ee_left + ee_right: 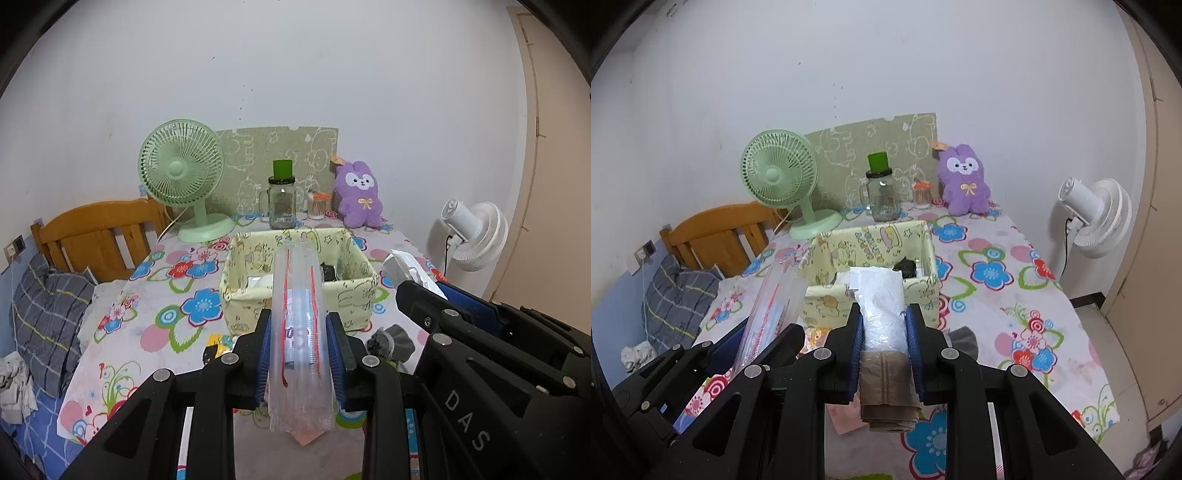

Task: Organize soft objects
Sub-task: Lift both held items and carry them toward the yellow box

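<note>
As seen from the left wrist, the left gripper has its fingers clamped on a clear plastic packet with red stripes, held above the flowered counter just short of the fabric basket. The packet looks light, slick and easily crushed; it stands stiff enough to project forward, so the mid-length hold appears sound. A grey sock lies on the counter to the right.

From the right wrist, the right gripper is closed on a white plastic-wrapped bundle with tan folded fabric behind. It appears soft and limp; the free ends may sag, so a central grip suits it.
</note>
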{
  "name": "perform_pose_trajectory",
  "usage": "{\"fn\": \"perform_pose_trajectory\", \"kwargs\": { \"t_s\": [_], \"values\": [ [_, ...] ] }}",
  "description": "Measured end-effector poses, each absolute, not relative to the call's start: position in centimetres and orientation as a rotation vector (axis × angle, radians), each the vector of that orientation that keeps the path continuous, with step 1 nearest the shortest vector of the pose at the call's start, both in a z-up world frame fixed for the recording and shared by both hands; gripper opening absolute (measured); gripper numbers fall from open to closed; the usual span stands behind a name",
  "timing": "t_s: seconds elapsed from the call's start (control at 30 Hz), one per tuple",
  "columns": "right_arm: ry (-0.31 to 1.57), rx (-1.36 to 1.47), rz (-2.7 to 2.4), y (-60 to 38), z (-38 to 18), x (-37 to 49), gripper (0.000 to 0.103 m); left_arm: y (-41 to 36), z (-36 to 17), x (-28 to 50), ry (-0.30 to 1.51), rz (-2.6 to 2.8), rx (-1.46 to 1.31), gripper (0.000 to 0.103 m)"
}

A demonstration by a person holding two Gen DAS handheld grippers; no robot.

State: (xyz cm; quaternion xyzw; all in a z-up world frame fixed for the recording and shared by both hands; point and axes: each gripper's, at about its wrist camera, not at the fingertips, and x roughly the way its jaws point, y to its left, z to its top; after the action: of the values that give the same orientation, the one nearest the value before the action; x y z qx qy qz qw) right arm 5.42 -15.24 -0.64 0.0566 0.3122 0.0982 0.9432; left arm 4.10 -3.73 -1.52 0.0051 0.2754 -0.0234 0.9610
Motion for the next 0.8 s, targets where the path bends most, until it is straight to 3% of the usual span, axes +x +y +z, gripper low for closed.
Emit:
{"fn": "perform_pose_trajectory", "kwargs": {
  "t_s": [0.8],
  "values": [
    [0.612,0.094,0.207,-15.2,1.0,10.4,0.026,-3.8,0.1,9.0,0.531,-0.043,-0.014,0.028]
  ]
}}
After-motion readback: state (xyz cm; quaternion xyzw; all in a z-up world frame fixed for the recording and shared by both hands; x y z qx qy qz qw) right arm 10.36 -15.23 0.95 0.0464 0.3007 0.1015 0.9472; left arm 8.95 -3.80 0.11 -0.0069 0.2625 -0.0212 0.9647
